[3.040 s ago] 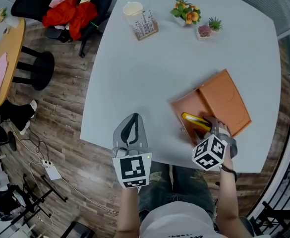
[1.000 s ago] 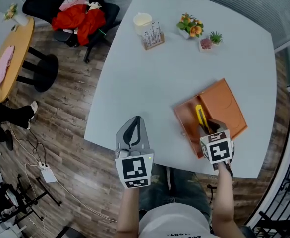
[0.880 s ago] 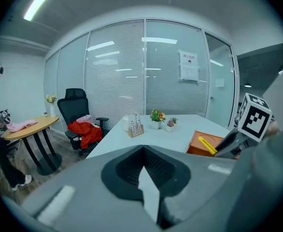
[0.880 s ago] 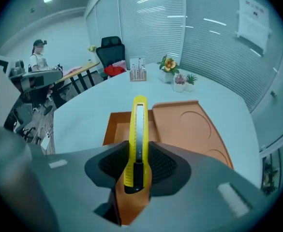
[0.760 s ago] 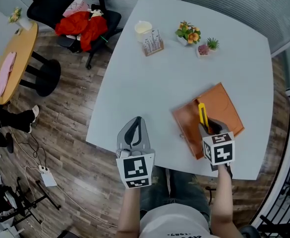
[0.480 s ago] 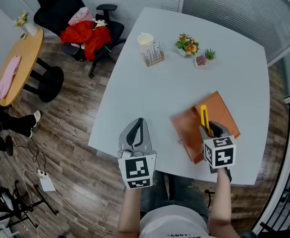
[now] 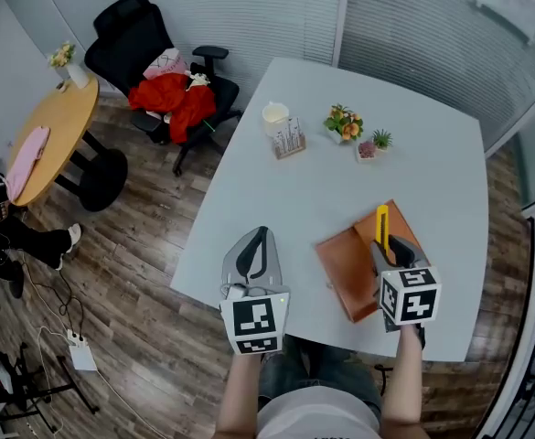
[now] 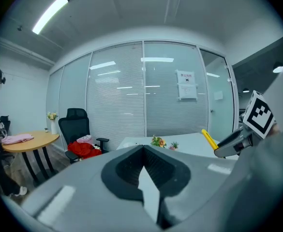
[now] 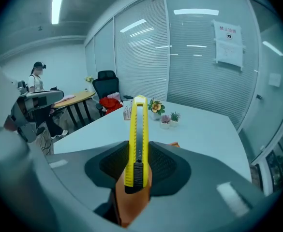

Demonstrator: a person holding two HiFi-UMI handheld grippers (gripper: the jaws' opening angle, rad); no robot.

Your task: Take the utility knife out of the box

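Yellow utility knife [image 9: 138, 139] pinched in right gripper [image 7: 386, 251], held over box [image 7: 347, 265]. Left gripper [image 7: 251, 243] closed, empty. Next, probably: carry clear, lay on table [image 7: 313, 190].

No wording can be read: the print on the white paper notice [image 9: 228, 43] on the slatted glass wall [image 9: 189, 57] is too small to make out

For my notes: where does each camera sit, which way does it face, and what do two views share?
Head view: on the person's head, facing down at table and box; both forearms show.
Left gripper view: on the left gripper, facing along shut jaws toward blinds.
Right gripper view: on the right gripper, along jaws shut on the utility knife.
All three show the plants.
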